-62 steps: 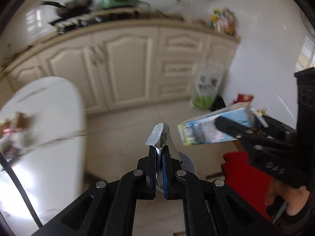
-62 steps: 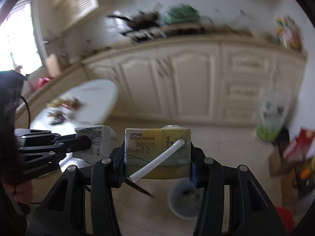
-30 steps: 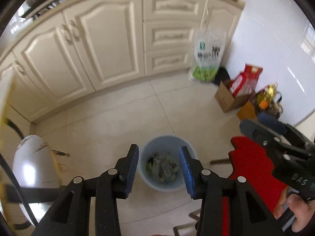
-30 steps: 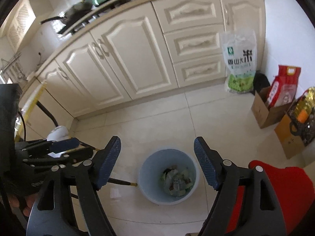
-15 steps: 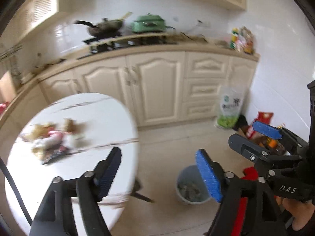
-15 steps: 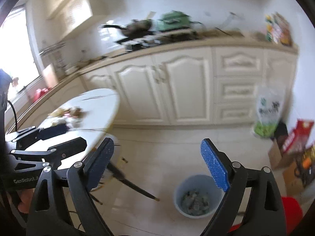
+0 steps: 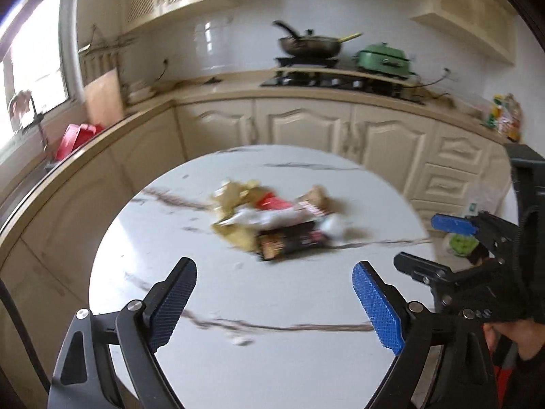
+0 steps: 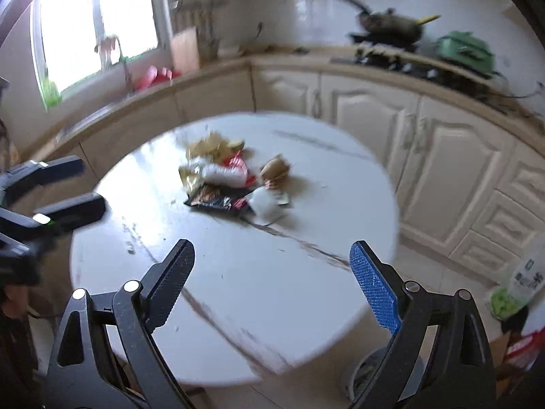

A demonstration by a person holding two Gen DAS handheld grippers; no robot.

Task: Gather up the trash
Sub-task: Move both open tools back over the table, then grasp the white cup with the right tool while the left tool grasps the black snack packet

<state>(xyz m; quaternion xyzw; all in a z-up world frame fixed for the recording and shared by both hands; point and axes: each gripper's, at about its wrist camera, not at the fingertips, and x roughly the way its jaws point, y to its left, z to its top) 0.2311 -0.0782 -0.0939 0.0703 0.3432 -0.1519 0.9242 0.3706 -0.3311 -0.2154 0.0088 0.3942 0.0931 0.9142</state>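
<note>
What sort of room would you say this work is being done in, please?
A home kitchen, most likely. A wok sits on a stove on the counter, cream cabinets run beneath, and a round marble table holds a pile of wrappers.

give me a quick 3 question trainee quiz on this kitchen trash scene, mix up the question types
1. True or false: the left gripper holds a wrapper.
2. Multiple choice: where is the trash pile? A) on the floor B) on the round white table C) on the stove
3. Fill in: in the right wrist view, the bin shows on the floor below the table's ____ edge.

Key:
1. False. Both it and the right gripper are open and empty.
2. B. The wrappers, including a black packet, lie near the table's middle.
3. Right, partly hidden behind the right gripper's fingers.
</note>
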